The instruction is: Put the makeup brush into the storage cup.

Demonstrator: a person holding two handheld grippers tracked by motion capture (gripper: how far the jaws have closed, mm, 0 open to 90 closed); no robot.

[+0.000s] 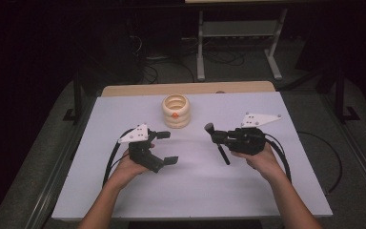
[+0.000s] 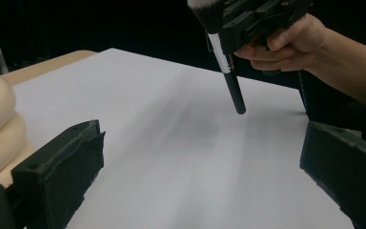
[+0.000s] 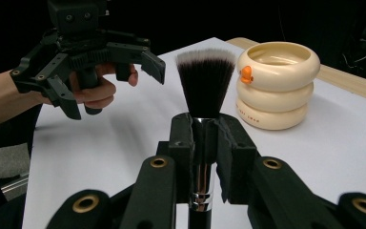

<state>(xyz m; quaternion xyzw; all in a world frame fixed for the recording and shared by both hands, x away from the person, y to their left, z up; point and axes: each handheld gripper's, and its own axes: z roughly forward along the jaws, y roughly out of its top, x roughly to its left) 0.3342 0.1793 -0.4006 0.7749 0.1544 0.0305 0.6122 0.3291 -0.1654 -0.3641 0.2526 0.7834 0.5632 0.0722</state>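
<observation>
The right gripper is clamping its jaws on the makeup brush at the ferrule, bristles pointing far-left, handle hanging toward the white surface. The left gripper is hovering wide open, holding nothing. The cream ringed holder is standing far, between them.

Both forearms enter from the bottom edge of the high view. Left hand sits lower left of center, palm wrapped under the left gripper, whose jaws stand wide apart and point toward frame right, nothing between them. Right hand is right of center, fingers curled around the grip of the right gripper, which points toward frame left with jaws clamped tight. The two grippers face each other, well apart. Cables loop back beside each wrist.
</observation>
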